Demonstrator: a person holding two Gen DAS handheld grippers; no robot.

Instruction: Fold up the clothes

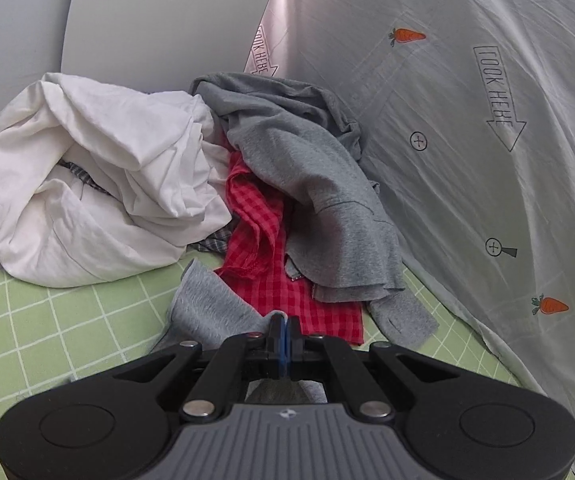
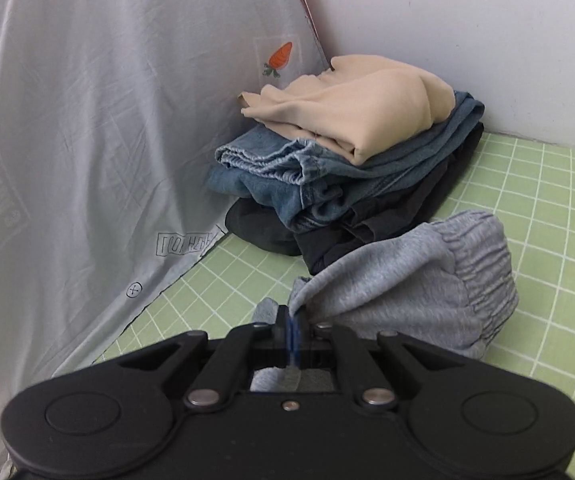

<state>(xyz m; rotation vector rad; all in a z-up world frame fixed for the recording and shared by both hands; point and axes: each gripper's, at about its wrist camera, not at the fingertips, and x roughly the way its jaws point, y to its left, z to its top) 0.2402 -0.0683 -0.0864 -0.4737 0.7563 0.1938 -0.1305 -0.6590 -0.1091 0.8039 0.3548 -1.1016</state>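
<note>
- Left gripper [image 1: 283, 325]: jaws closed on a pinch of the grey sweatpants [image 1: 211, 312]; you hold an edge of the fabric, which trails down and to the left onto the green sheet [image 1: 27, 328].
- Right gripper [image 2: 293, 322]: jaws closed on the same sweatpants [image 2: 407, 276], just beside the elastic waistband [image 2: 483, 256], which bunches to the right of the fingers.
- Location: the sweatpants hang between your two grippers, low over the sheet; how much rests on it cannot be told. The unfolded heap [image 1: 159, 184] lies beyond the left gripper, the folded stack [image 2: 347, 168] beyond the right, both against the printed cover [image 1: 467, 120].
- Handling, as a judgement: soft, light, limp knit; it will sag and fold under its own weight, and is not fragile. The gathered waistband is thicker and likely gives the surest hold; thin edges may slip from a shallow pinch.
- Orientation: the waistband end sits at your right gripper. The long axis probably runs from there toward the left gripper, but the legs are out of view, so this cannot be confirmed.
</note>
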